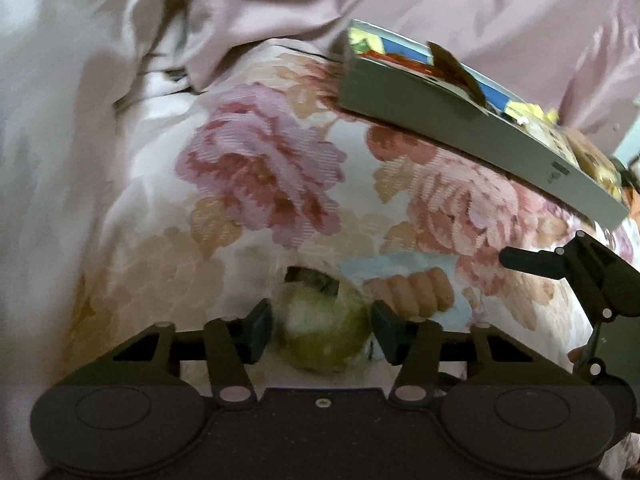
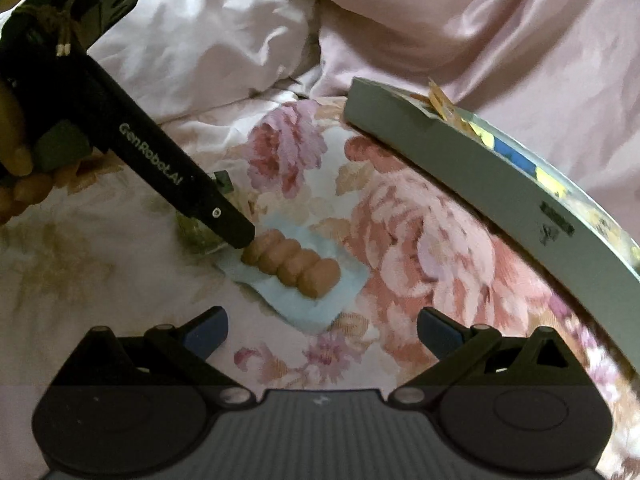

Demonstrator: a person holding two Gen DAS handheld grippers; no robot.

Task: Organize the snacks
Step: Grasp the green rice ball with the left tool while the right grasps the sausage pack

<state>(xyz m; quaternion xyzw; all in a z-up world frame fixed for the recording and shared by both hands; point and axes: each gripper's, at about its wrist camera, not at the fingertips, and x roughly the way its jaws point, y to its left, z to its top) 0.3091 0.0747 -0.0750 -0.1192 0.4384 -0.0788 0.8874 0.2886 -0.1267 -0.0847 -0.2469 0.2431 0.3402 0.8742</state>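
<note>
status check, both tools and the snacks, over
Left tool closing around green round snack, grip unconfirmed. Right tool open, empty, just short of brown ridged snack on blue wrapper. Box off right, not blocking.

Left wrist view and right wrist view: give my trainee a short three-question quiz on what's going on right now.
1. True or false: the left gripper has its jaws on either side of the round green snack in clear wrap.
2. The ridged brown biscuit snack lies on what?
A. pale blue paper sheet
B. flat grey cardboard box with colourful top
C. bare floral bedspread
3. Fill in: the right gripper has its jaws ____ and holds nothing.

Key: 1 true; 2 A; 3 open.
</note>
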